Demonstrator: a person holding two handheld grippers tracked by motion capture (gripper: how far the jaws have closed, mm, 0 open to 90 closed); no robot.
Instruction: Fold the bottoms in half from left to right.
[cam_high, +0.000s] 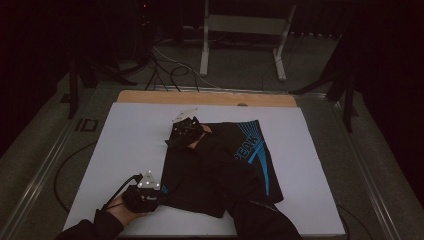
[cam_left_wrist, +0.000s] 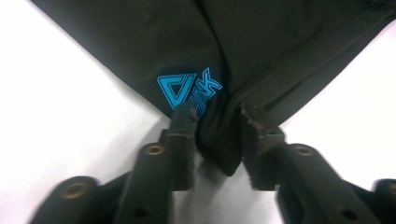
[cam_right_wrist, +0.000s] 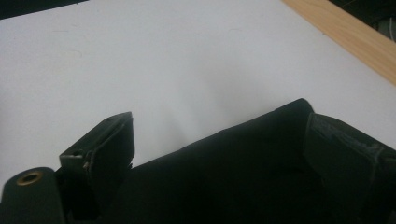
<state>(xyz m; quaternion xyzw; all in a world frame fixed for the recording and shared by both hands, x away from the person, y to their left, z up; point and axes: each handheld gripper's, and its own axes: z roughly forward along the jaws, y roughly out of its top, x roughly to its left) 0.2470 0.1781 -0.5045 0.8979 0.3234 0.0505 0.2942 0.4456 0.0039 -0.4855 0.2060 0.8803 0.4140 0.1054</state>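
High view: a pair of black shorts (cam_high: 225, 165) with blue lettering lies flat on the white table sheet (cam_high: 130, 135), its long axis running from the person's edge toward the wooden far edge (cam_high: 210, 98). The left gripper (cam_high: 156, 196) sits at the near left corner of the garment; the right gripper (cam_high: 186, 131) reaches over the cloth to its far left corner, the right forearm lying across the fabric. Both grippers thus work the same long side, one at each end. Left gripper view: the corner bearing the blue logo (cam_left_wrist: 187, 91) bunches between the two jaws, which press it from both sides, so this gripper appears to pinch the cloth. Right gripper view: the jaws stand wide apart with a fold of the shorts (cam_right_wrist: 243, 154) lying between them, not yet clamped. The coming move likely turns on the right jaws closing on that far corner before the side is lifted.
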